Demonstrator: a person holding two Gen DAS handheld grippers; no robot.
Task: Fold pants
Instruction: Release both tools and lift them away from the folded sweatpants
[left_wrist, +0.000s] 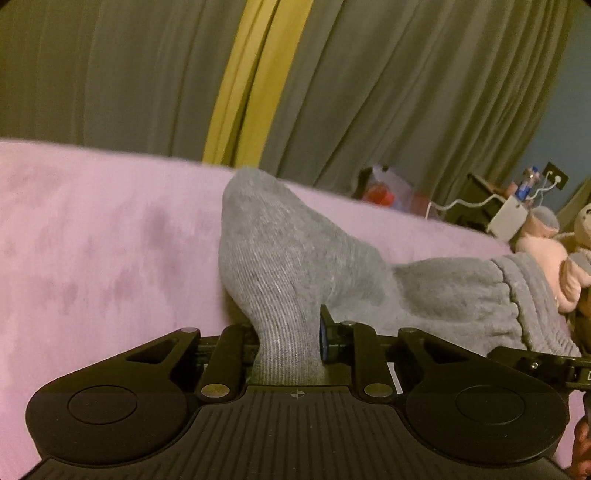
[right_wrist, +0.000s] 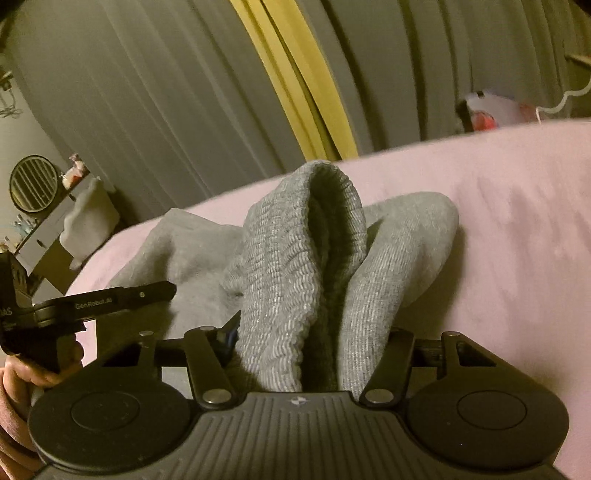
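Note:
Grey knit pants (left_wrist: 295, 258) lie on a pink bed cover (left_wrist: 92, 240), with part of them pulled up into a peak. My left gripper (left_wrist: 286, 332) is shut on a narrow fold of the grey fabric, which rises straight out of its jaws. The ribbed waistband (left_wrist: 532, 295) shows at the right. In the right wrist view, my right gripper (right_wrist: 312, 339) is shut on a thick bunch of the pants (right_wrist: 295, 258), ribbed band folded double between its fingers. The left gripper (right_wrist: 122, 299) appears at the left, held by a hand (right_wrist: 26, 373).
Grey-green curtains (left_wrist: 388, 92) with a yellow strip hang behind the bed. Pink plush toys (left_wrist: 543, 243) and a white box with cables (left_wrist: 508, 218) sit at the bed's right end. A round fan (right_wrist: 33, 182) and a cluttered shelf stand beyond the left edge.

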